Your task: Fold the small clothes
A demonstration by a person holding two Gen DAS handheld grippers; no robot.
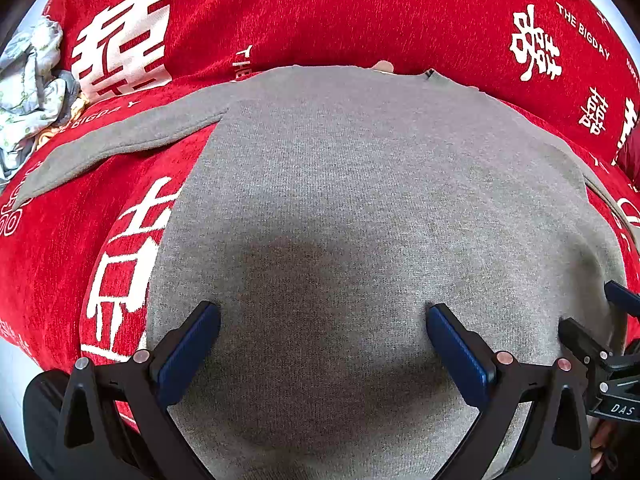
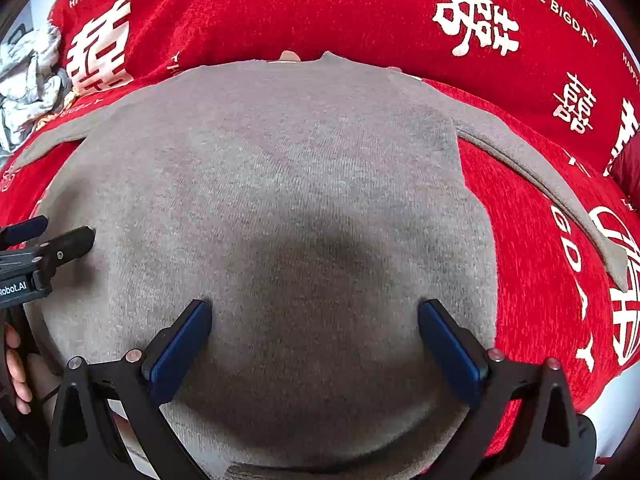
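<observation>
The red cover (image 1: pixel 320 12) with white lettering, draped over what may be a sofa or a bed, fills the ground ahead of both tools and carries everything. On it, directly ahead of and beneath both tools, the grey sweater (image 1: pixel 360 184) lies spread flat, collar at the far end, one sleeve running out past the left tool's left side and the other (image 2: pixel 560 184) past the right tool's right side.

The sweater looks like a light, soft knit that will sag and drape with no stiffness, and will likely drag a little on the napped cover. Pinching the fabric at the hem corners, a shoulder or a cuff should give the cleanest fold.

The left tool (image 1: pixel 322 340) is wide open over the lower body, gripping nothing. The right tool (image 2: pixel 314 338) stands just beside it, equally spread and empty.

A rumpled pale pile of clothes (image 1: pixel 28 88) sits far off to the left.

The sweater's near hem is mostly cut off under the tools. Shadow darkens the knit between the fingers, so I cannot tell whether the tips touch it. A small pale patch by the collar is unclear.
</observation>
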